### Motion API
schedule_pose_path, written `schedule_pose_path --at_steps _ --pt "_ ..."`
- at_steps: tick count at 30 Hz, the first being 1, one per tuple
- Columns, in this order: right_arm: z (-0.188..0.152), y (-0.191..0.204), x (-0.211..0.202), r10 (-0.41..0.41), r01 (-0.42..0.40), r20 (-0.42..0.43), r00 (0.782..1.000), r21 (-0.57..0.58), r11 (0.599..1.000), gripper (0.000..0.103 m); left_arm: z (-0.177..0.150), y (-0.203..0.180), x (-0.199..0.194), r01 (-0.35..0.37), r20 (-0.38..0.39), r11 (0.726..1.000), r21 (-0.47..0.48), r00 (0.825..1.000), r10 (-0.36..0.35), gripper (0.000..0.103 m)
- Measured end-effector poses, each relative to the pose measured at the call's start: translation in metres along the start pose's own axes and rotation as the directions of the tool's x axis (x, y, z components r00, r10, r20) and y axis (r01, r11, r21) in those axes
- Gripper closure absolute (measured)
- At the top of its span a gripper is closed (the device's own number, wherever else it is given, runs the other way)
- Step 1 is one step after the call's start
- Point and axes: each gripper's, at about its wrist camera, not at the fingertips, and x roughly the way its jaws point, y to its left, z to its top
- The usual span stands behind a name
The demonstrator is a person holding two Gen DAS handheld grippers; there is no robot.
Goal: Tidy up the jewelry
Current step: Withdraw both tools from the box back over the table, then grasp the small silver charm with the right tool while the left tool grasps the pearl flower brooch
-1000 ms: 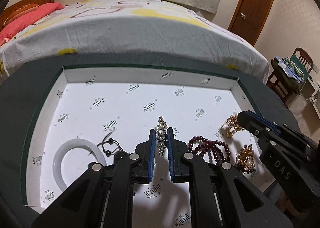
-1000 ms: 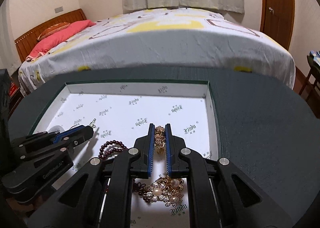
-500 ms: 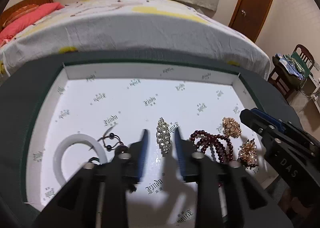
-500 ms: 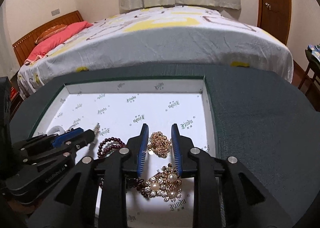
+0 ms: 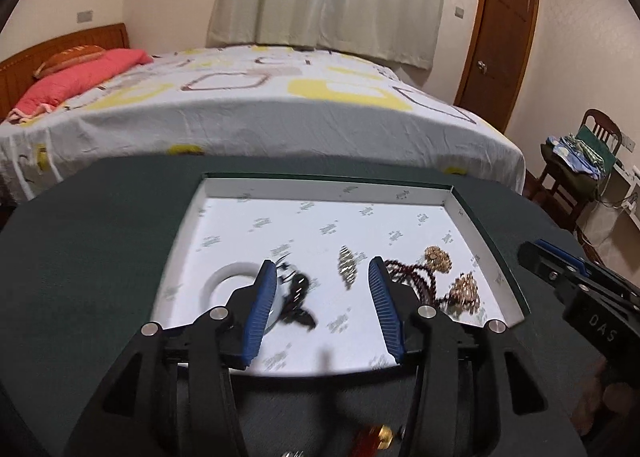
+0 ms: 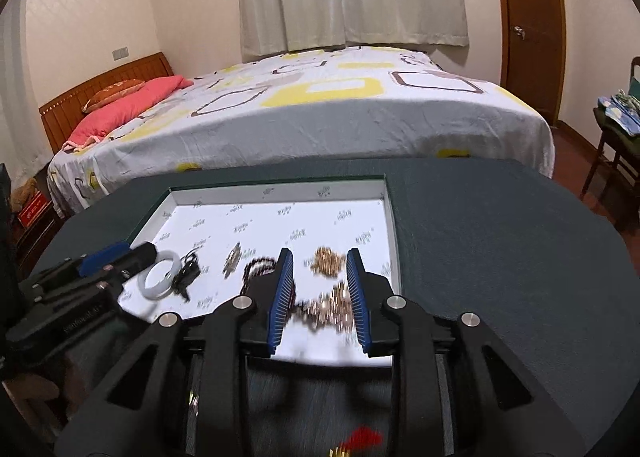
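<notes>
A shallow white tray (image 5: pixel 328 189) sits on the dark green tabletop (image 5: pixel 100 241), with a bed (image 5: pixel 256 105) beyond it. The left gripper (image 5: pixel 322 277) hangs over the tray's near edge, its jaws spreading with nothing between them. The right gripper (image 6: pixel 319 261) hangs over the tray's near right corner, jaws apart and empty. In the tray lie a white bangle (image 6: pixel 158 277) at the left, a black piece (image 6: pixel 186 273), a silver brooch (image 5: pixel 347 265), dark red beads (image 5: pixel 404 267) and two gold pieces (image 6: pixel 328 260) at the right.

You're getting warm, even indoor light; motion blur is smearing the jewelry (image 5: pixel 347 267) and tray print, while fisheye distortion is bending the bed (image 6: pixel 320 109) edges.
</notes>
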Motion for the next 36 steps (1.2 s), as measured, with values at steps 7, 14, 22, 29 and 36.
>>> schedule_pose_path --at_steps 7,14,22,29,36 --pt "-0.032 0.008 -0.026 0.008 -0.008 -0.023 1.0 -0.005 1.0 0.075 -0.025 0.016 -0.031 -0.048 0.001 0.999 -0.009 0.999 0.048 0.055" --pt "-0.056 0.025 -0.04 0.042 -0.043 -0.043 0.998 -0.022 0.999 0.075 -0.054 0.033 -0.05 -0.101 -0.035 0.994 -0.029 0.994 0.1 0.055" --pt "-0.071 0.053 -0.038 0.097 -0.101 -0.08 0.992 -0.053 0.993 0.075 -0.076 0.054 -0.062 -0.139 -0.068 0.989 -0.048 0.988 0.136 0.055" --pt "-0.083 0.074 -0.022 0.124 -0.137 -0.144 0.982 -0.087 0.987 0.075 -0.083 0.068 -0.066 -0.157 -0.084 0.985 -0.068 0.985 0.152 0.055" --pt "-0.089 0.079 -0.006 0.122 -0.143 -0.199 0.972 -0.093 0.985 0.077 -0.089 0.07 -0.061 -0.151 -0.108 0.986 -0.078 0.984 0.142 0.055"
